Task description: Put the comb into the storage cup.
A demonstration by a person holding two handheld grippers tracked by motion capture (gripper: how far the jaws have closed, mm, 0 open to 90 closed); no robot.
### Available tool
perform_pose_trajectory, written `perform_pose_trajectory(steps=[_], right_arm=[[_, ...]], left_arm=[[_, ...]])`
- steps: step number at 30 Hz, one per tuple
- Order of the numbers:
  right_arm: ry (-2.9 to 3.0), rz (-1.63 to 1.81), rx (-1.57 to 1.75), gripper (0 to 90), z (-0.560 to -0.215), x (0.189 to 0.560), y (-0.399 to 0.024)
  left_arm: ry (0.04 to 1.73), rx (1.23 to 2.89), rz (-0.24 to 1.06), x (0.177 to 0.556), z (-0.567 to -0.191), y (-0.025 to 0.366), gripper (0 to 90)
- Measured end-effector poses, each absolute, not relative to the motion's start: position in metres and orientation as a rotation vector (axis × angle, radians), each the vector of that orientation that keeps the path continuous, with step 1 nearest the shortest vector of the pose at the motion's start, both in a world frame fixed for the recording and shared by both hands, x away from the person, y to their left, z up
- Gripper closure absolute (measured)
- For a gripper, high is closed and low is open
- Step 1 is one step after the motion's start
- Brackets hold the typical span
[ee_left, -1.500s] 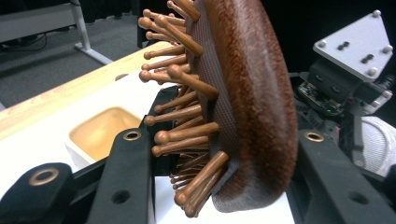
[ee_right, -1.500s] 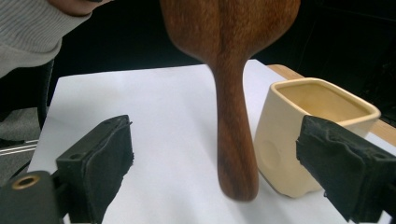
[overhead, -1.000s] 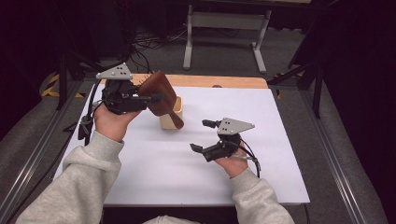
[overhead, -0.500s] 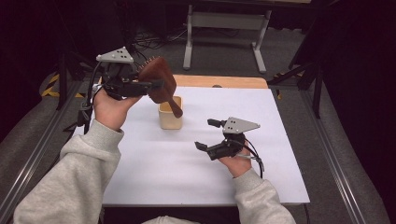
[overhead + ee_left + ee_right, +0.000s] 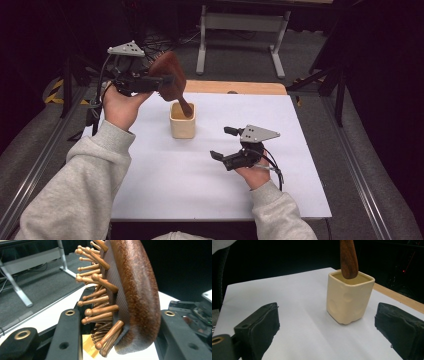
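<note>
On the white table (image 5: 165, 190), we find the left gripper (image 5: 159, 83) pinching a hairbrush (image 5: 170, 75), its handle apparently just entering the cup (image 5: 182, 121). The right gripper (image 5: 223, 143) rests spread. Next: lower straight.

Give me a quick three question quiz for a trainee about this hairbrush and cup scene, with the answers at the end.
1. True or false: the left gripper is shut on the head of the wooden hairbrush.
2. Where is the tip of the brush handle? A) lying flat on the table B) at the mouth of the cream cup C) between the right gripper's jaws
3. Fill in: the right gripper has its jaws ____ and holds nothing.

Key: 1 true; 2 B; 3 open.
</note>
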State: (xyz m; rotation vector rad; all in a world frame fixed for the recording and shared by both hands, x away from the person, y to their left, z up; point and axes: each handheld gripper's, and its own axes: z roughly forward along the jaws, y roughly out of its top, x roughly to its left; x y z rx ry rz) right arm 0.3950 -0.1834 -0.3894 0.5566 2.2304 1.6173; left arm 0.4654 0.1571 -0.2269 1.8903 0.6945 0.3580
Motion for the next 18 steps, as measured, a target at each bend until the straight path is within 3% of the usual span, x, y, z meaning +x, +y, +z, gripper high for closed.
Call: perform_pose_trajectory(steps=[18], right_arm=[[2.228,1.619,0.558,6.3,-0.389,0.396,-0.184]], left_arm=[[0.762,1.887,0.357,0.493,-0.237,0.150,57.2]])
